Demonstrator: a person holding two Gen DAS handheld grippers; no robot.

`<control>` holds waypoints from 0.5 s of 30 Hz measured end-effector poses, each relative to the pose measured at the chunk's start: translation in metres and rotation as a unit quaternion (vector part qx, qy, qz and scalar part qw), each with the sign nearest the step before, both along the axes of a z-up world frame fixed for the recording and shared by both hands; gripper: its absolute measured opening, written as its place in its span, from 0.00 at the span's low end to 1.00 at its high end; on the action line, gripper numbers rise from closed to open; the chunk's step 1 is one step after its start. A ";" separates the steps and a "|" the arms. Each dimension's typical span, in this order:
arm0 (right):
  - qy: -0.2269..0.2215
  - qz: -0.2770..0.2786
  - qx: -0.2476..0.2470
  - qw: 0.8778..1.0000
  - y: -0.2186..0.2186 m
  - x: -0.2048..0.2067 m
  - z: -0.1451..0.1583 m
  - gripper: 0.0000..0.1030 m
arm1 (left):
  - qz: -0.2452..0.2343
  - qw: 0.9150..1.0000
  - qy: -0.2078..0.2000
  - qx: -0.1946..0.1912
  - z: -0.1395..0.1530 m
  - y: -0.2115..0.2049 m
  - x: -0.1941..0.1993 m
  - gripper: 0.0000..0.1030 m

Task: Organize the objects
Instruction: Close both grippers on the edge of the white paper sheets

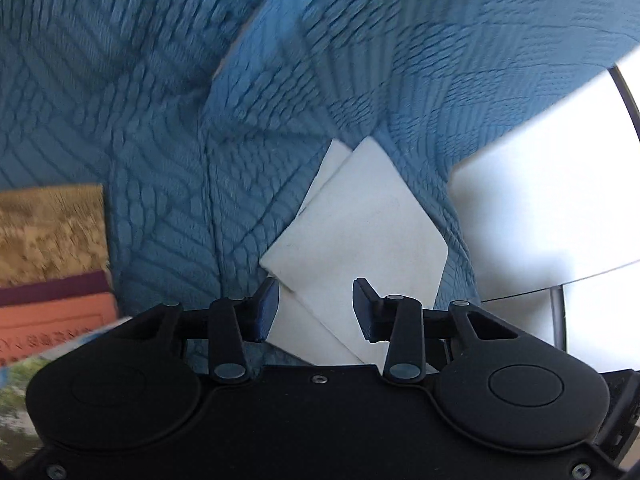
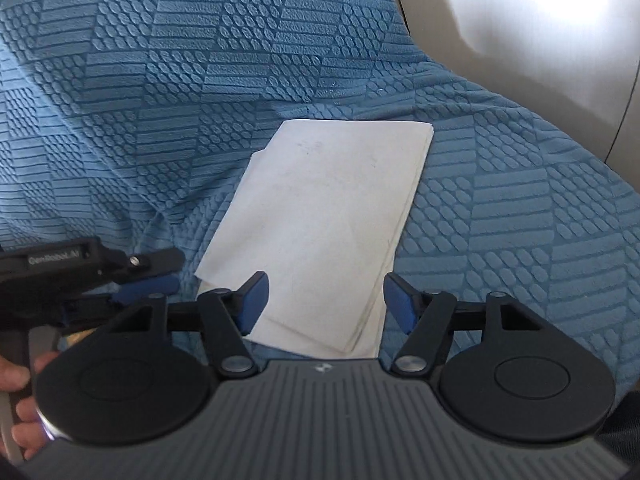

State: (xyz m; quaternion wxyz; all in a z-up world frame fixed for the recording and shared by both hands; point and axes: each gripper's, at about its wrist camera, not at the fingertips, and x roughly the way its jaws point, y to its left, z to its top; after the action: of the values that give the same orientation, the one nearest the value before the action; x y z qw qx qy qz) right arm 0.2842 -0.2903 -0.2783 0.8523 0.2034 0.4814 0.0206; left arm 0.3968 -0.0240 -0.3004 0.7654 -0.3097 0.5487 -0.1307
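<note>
Claws [image 1: 315, 306] [image 2: 325, 303] part-open, straddling white folded paper [image 2: 320, 220], pads not touching.

A small stack of white folded papers [image 2: 320, 220] lies flat on the blue textured cover [image 2: 160, 80], its sheets slightly fanned so a lower corner pokes out on one side, faint grey smudges on the top sheet.

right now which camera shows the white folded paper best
The right wrist view: the white folded paper lies sharp and nearly whole on the blue textured cover, its layered edges visible. The left wrist view is motion-blurred and shows the paper at an angle, its near end hidden behind the gripper.
</note>
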 end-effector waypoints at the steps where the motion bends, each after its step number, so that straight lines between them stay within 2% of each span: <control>1: 0.000 -0.001 -0.003 1.000 0.001 0.002 -0.001 0.62 | 0.002 1.000 0.003 -0.001 -0.002 -0.001 0.000 0.37; 3: 0.001 -0.003 -0.009 1.000 0.003 0.006 -0.004 0.59 | 0.004 1.000 0.007 -0.004 -0.006 -0.002 0.002 0.37; 11: 0.016 -0.018 -0.022 0.999 0.007 0.017 -0.013 0.59 | 0.019 1.000 0.011 -0.020 -0.015 -0.004 0.010 0.38; 15: 0.015 -0.034 -0.006 0.999 0.003 0.020 -0.015 0.59 | 0.047 0.998 0.022 -0.041 -0.022 0.000 0.014 0.37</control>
State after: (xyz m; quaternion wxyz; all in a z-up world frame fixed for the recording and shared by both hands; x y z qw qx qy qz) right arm 0.3045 -0.2870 -0.2934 0.8464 0.2151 0.4869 -0.0146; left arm 0.4109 -0.0244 -0.3219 0.7453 -0.3690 0.5443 -0.1103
